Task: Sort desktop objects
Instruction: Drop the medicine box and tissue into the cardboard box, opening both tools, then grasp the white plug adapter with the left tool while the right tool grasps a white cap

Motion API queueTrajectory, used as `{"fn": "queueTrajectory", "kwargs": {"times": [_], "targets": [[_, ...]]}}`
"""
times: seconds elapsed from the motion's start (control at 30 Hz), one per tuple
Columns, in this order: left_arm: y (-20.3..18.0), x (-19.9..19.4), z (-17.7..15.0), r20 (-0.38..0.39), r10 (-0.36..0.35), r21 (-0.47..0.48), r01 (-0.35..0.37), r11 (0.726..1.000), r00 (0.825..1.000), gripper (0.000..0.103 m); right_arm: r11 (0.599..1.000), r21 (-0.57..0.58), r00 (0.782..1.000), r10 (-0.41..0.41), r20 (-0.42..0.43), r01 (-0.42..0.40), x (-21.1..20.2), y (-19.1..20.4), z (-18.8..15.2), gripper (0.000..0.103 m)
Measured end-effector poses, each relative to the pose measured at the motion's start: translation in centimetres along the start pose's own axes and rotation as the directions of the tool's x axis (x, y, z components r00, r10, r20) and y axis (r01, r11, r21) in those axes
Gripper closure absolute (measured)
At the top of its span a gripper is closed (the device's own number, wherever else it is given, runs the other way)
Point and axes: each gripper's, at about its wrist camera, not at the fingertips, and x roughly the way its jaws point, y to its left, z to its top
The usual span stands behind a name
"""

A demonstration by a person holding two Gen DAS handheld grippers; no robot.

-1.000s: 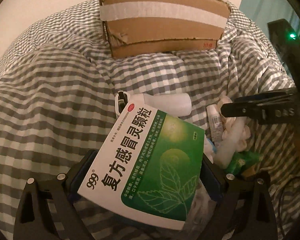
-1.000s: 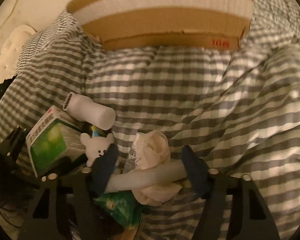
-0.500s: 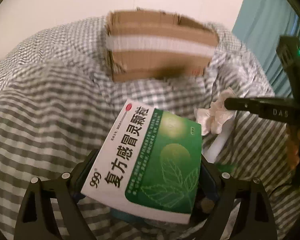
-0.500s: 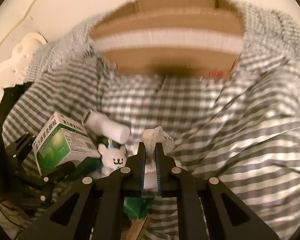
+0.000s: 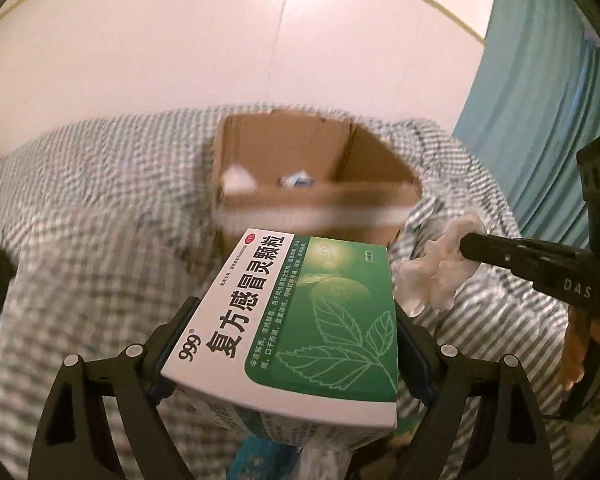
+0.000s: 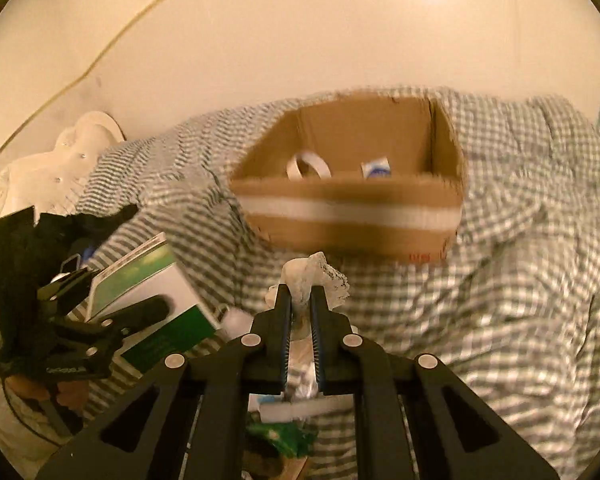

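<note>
My left gripper (image 5: 296, 336) is shut on a green and white medicine box (image 5: 300, 320) and holds it in the air, short of the open cardboard box (image 5: 312, 200). My right gripper (image 6: 300, 296) is shut on a crumpled white wrapper (image 6: 312, 276), lifted in front of the cardboard box (image 6: 352, 208). In the left wrist view the right gripper (image 5: 466, 246) comes in from the right with the wrapper (image 5: 436, 276). In the right wrist view the left gripper (image 6: 140, 312) holds the medicine box (image 6: 152, 280) at the left. A tape roll (image 6: 306, 166) and a small white and blue item (image 6: 376, 168) lie inside the box.
The cardboard box rests on a grey checked bedspread (image 6: 520, 260) against a pale wall. A teal curtain (image 5: 540, 120) hangs at the right. A white tube (image 6: 296, 410) and a green packet (image 6: 284, 438) lie below my right gripper. White lacy cloth (image 6: 60, 160) lies at the left.
Both grippers rose with their loads and now look down into the open cardboard box. A second ago the right gripper was open around the wrapper; it has shut on it.
</note>
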Motion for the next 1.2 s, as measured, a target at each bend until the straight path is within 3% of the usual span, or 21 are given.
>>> {"fn": "queueTrajectory", "kwargs": {"times": [0.3,0.57,0.9,0.93,1.0,1.03,1.07,1.2], "targets": [[-0.2,2.9,8.4,0.073,-0.019,0.058,0.015,0.998,0.997,0.014,1.0,-0.024,0.993,-0.007,0.119,0.01,-1.0,-1.6,7.4,0.094],[1.4,8.8,13.9,0.092,0.011,0.044,-0.015,0.999,0.996,0.014,0.997,-0.05,0.989,-0.051,0.138,0.058,2.1,-4.2,13.0,0.094],[3.1,15.9,13.4,0.042,0.059,-0.023,-0.058,0.998,0.997,0.011,0.998,-0.007,0.997,-0.069,0.016,0.069,10.7,-8.0,14.1,0.094],[3.3,16.1,13.5,0.031,0.064,-0.036,-0.063,0.997,0.997,0.008,0.998,0.001,0.998,-0.069,0.012,0.069,10.9,-8.2,14.1,0.089],[3.4,16.3,13.4,0.01,0.099,-0.071,-0.098,0.993,0.995,0.0,0.997,0.026,0.998,-0.067,0.009,0.067,10.7,-8.6,14.1,0.064],[3.6,16.3,13.4,0.004,0.11,-0.086,-0.109,0.99,0.994,0.0,0.997,0.043,0.997,-0.072,0.018,0.071,10.3,-8.6,14.2,0.04],[3.7,15.9,13.4,0.003,0.098,-0.096,-0.097,0.991,0.995,0.0,0.996,0.06,0.997,-0.074,0.038,0.071,9.8,-8.7,14.3,0.032],[3.3,13.5,13.6,0.009,0.105,-0.13,-0.103,0.986,0.994,0.0,0.994,0.094,0.992,-0.074,0.099,0.065,6.7,-8.6,14.5,0.032]]}}
